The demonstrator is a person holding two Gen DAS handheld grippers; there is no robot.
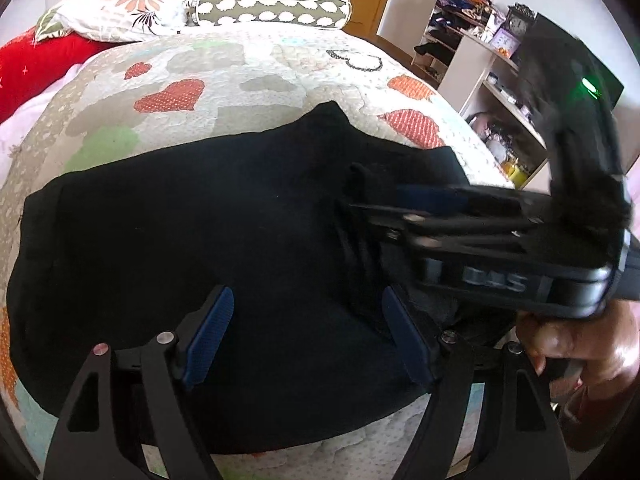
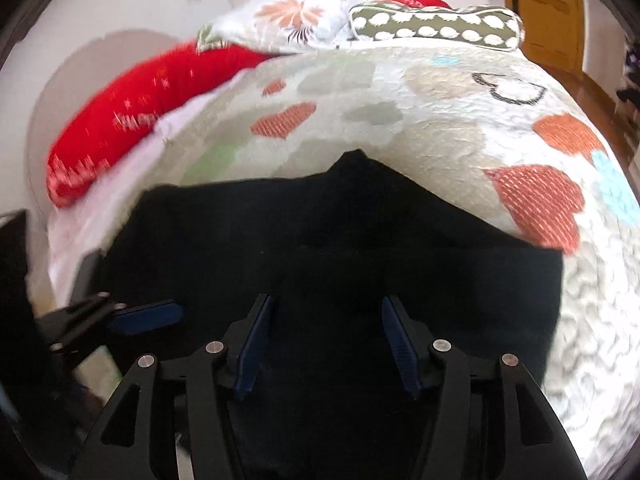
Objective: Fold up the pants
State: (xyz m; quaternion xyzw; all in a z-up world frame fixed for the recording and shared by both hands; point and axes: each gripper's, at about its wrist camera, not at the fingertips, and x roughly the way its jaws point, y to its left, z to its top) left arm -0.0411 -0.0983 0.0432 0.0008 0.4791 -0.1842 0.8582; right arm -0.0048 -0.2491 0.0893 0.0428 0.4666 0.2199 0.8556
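Two sets of tongs are seen low over black pants [image 1: 180,220] that lie spread on a quilted bedspread [image 1: 248,68]. Nearest in the left wrist view, the left tongs [image 1: 308,340] are held wide open with nothing between the blue pads [image 1: 210,336]; only dark cloth is seen beneath them, and whether the tips touch it cannot be told. Just beyond and to the right, the right tongs [image 1: 360,200] are seen side-on in a hand [image 1: 580,344], reaching in across the garment; a raised ridge of black fabric stands at their tips, but whether it is pinched cannot be told from this angle. In the right wrist view, the right tongs [image 2: 328,344] are shown with pads well parted and no cloth visibly caught between them, so they are judged open and empty. There too, a doubled layer of cloth with a straight edge is seen lying over the near part of the pants [image 2: 280,220], and the left tongs [image 2: 148,316] are glimpsed at the left margin.

One fold is judged to have been laid already: the pants read as a compact, roughly rectangular shape, not two legs. What is judged left is a further fold and some smoothing of the ridge. Farther off, a floral pillow [image 1: 120,4], a dotted bolster [image 1: 272,8] and a red cushion [image 1: 36,64] are seen at the head of the bed
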